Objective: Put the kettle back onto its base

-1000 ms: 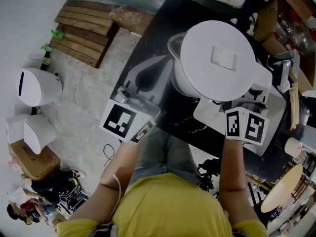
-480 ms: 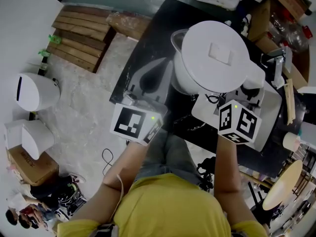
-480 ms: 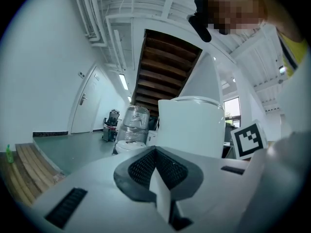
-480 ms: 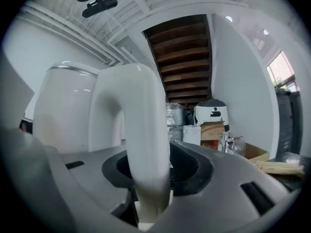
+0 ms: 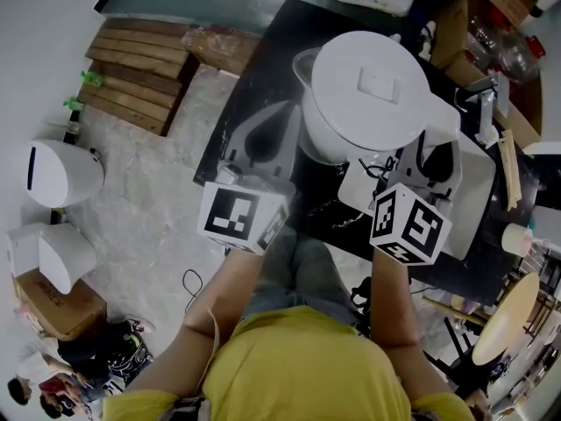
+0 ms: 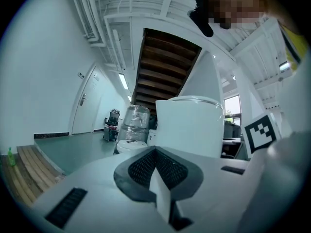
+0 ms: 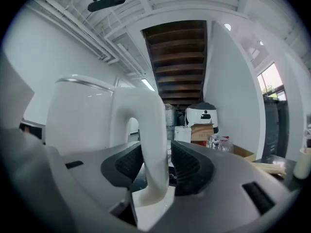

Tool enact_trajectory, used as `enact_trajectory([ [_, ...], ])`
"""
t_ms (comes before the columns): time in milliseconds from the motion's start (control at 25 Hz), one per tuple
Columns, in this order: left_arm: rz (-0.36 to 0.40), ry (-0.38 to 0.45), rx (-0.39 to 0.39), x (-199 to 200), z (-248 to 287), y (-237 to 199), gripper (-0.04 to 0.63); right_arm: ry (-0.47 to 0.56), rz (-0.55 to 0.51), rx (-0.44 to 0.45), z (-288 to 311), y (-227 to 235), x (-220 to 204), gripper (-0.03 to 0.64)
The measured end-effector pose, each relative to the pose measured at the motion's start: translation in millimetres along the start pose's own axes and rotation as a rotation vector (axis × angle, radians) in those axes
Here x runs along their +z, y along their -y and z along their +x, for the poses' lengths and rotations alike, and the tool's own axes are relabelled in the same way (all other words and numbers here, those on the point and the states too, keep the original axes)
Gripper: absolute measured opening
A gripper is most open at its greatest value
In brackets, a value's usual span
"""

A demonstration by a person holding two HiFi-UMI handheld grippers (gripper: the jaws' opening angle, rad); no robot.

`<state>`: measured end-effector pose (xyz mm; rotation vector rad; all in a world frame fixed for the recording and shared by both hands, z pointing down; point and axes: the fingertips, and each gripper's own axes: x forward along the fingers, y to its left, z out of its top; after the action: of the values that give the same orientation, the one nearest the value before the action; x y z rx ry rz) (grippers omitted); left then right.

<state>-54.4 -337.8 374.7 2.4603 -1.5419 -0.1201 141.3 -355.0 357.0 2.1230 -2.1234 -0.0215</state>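
Observation:
The white kettle (image 5: 368,95) stands on the black table (image 5: 263,68), lid up, with its handle (image 5: 441,125) toward the right. A flat white base (image 5: 478,196) shows beneath its handle side; the kettle hides where they meet. My right gripper (image 5: 419,160) reaches level at the handle (image 7: 150,144), which stands between its jaws. Those jaws are opening, and a gap shows beside the right pad (image 7: 192,166). My left gripper (image 5: 273,121) is shut and empty, just left of the kettle body (image 6: 189,125).
Cardboard boxes (image 5: 478,20) and clutter crowd the table's far right end. A wooden pallet (image 5: 145,55) and two white appliances (image 5: 61,165) sit on the floor to the left. A round wooden stool (image 5: 504,323) is at the lower right.
The right gripper has turned and drifted a little left toward me, and its jaws stand wider round the handle. The left gripper has held still.

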Motion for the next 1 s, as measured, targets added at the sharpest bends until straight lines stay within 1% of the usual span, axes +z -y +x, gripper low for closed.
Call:
enact_trajectory([
  [120, 0.020, -0.003, -0.015, 0, 0, -1, 0.003, -0.005, 0.010, 0.004, -10, -1, 3, 0.170],
  [320, 0.006, 0.001, -0.022, 2, -2, 0, 0.003, -0.005, -0.003, 0.030, -26, -8, 6, 0.170],
  [520, 0.016, 0.006, -0.033, 7, -5, 4, 0.003, 0.007, -0.009, 0.040, -38, -12, 13, 0.170],
  [760, 0.072, 0.001, -0.026, 15, -11, 10, 0.003, 0.026, 0.003, 0.042, -42, -15, 24, 0.170],
  [1000, 0.124, -0.019, -0.001, 19, -17, 21, 0.003, 0.038, 0.001, 0.057, -50, -19, 29, 0.170],
])
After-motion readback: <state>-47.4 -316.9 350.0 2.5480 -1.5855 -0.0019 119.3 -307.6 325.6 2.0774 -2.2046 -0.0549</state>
